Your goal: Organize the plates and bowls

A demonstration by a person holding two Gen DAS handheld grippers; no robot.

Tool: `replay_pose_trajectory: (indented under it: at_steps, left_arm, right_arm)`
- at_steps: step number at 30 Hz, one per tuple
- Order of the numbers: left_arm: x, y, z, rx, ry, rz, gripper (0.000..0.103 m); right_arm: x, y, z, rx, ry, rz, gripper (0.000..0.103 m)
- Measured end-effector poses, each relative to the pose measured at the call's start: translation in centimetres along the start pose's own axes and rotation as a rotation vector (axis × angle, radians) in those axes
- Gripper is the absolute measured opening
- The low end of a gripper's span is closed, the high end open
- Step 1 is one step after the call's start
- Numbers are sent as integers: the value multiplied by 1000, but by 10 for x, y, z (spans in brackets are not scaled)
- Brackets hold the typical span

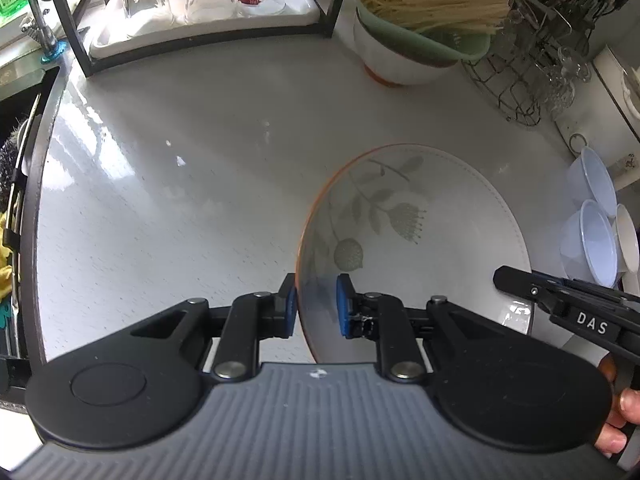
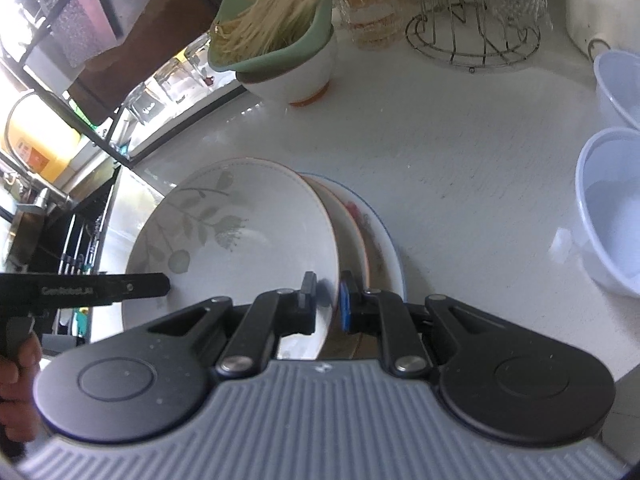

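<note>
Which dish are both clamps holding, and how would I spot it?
Start at the white countertop by the sink. Near its front edge is a small stack of plates; the top one, the leaf-patterned plate, is pinched at opposite rims by the left hand-held gripper and the right hand-held gripper. Grey-green leaves and a thin orange rim distinguish it from the red-flowered, blue-rimmed plate beneath.
</note>
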State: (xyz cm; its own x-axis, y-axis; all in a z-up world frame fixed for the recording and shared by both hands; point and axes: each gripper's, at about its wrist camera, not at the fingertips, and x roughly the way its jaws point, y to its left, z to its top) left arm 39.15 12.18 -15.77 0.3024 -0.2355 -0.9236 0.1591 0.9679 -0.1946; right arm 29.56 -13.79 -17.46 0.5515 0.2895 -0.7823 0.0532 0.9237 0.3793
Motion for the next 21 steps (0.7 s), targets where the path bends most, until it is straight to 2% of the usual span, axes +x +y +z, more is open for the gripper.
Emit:
replay_pose_trajectory:
  at_steps: [15,21]
  left_arm:
    - [-7,13,-8,-86,17,-68,22]
    - [-9,18,-13,-91,11,-68,22]
  right_arm:
    - [-19,-5,-4,66,-19,-5,14]
    - [-25,-5,-3,71,-21,-8,16]
